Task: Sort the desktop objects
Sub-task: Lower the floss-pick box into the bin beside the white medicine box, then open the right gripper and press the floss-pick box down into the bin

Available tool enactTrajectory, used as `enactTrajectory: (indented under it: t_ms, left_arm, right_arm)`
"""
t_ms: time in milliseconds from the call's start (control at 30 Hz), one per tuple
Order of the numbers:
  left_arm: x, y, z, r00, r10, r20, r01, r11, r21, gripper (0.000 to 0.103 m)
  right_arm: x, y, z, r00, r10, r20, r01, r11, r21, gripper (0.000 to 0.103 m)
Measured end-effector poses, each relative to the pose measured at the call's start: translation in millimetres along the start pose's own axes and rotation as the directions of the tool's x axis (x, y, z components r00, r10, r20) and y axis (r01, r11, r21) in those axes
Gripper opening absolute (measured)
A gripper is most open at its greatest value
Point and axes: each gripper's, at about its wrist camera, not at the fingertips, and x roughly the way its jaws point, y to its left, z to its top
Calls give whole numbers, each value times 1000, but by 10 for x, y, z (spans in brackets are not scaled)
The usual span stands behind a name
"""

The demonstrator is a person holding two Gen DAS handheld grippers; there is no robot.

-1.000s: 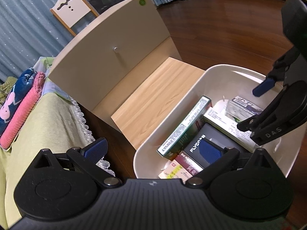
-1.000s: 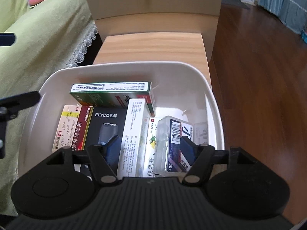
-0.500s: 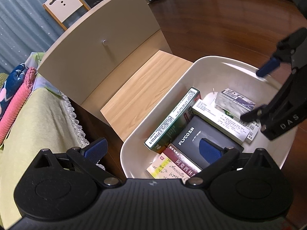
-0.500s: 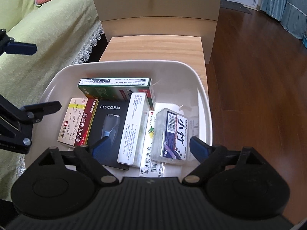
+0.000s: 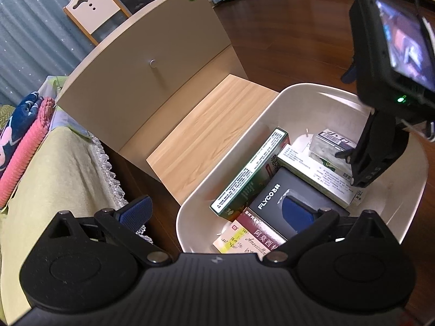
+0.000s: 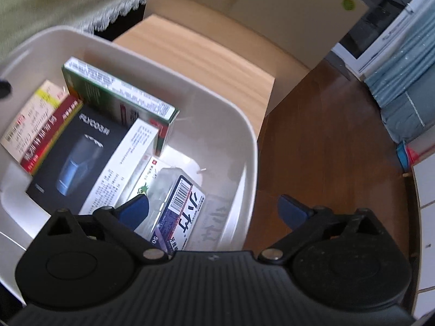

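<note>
A white bin [image 5: 231, 163] [image 6: 244, 125] holds a green box [image 5: 252, 174] [image 6: 117, 92] on its edge, a black FLYCO box [image 5: 274, 193] [image 6: 76, 146], a long white medicine box [image 5: 315, 174] [image 6: 122, 163], a red and cream box [image 5: 250, 236] and a clear plastic box with a barcode label [image 5: 331, 138] [image 6: 179, 203]. My right gripper [image 6: 214, 212] hangs over the bin's right corner with its jaws opening. The clear box lies loose below, beside the left finger. My left gripper [image 5: 216, 214] stands open and empty over the bin's near-left rim.
The bin sits on a light wooden bedside table [image 5: 206, 125] with a beige panel and knob [image 5: 152, 62] behind it. A bed with a green cover and lace trim [image 5: 54, 168] lies to the left. Dark wood floor [image 5: 285, 40] [image 6: 326, 149] spreads right of the table.
The right gripper's jaws spread wide and came off the clear box, which now rests in the bin. That gripper rolled and swung right. The left gripper kept its place.
</note>
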Motion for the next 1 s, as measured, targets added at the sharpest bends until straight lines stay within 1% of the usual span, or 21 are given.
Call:
enactTrajectory:
  t_ms: [100, 167, 300, 400, 467, 567, 667, 733, 833, 1000]
  left_arm:
    - [-9, -6, 7, 1000, 0, 5, 0, 1000, 6, 102]
    - [-10, -5, 12, 1000, 0, 6, 0, 1000, 7, 102]
    - [-5, -10, 8, 1000, 3, -1, -3, 1000, 14, 102]
    - [-1, -20, 4, 1000, 2, -3, -2, 1000, 20, 102]
    - [-2, -26, 4, 1000, 1, -3, -1, 1000, 24, 102]
    - [-5, -33, 9, 1000, -2, -1, 2, 1000, 26, 102]
    - [9, -39, 9, 1000, -2, -6, 2, 1000, 29, 102]
    - [10, -42, 3, 1000, -4, -7, 4, 1000, 30, 102]
    - [18, -43, -10, 1000, -3, -13, 4, 999, 32, 102]
    - [28, -36, -13, 1000, -2, -15, 3, 999, 34, 102]
  right_arm:
    - [112, 14, -8, 999, 10, -36, -11, 1000, -3, 102]
    - [157, 15, -31, 999, 11, -40, -11, 1000, -4, 102]
    - [173, -9, -40, 999, 19, -30, -19, 1000, 9, 102]
    - [139, -59, -46, 1000, -9, -8, 9, 1000, 30, 102]
    - [139, -107, -54, 999, -37, -12, 38, 999, 39, 102]
    - [184, -180, -80, 998, -48, -32, 49, 997, 52, 102]
    - [127, -216, -93, 999, -34, 8, 33, 997, 72, 102]
    - [98, -169, -71, 1000, -17, 21, 16, 998, 57, 102]
    - [139, -55, -24, 1000, -9, 9, 9, 1000, 4, 102]
    - [263, 57, 50, 999, 11, -39, -13, 998, -53, 102]
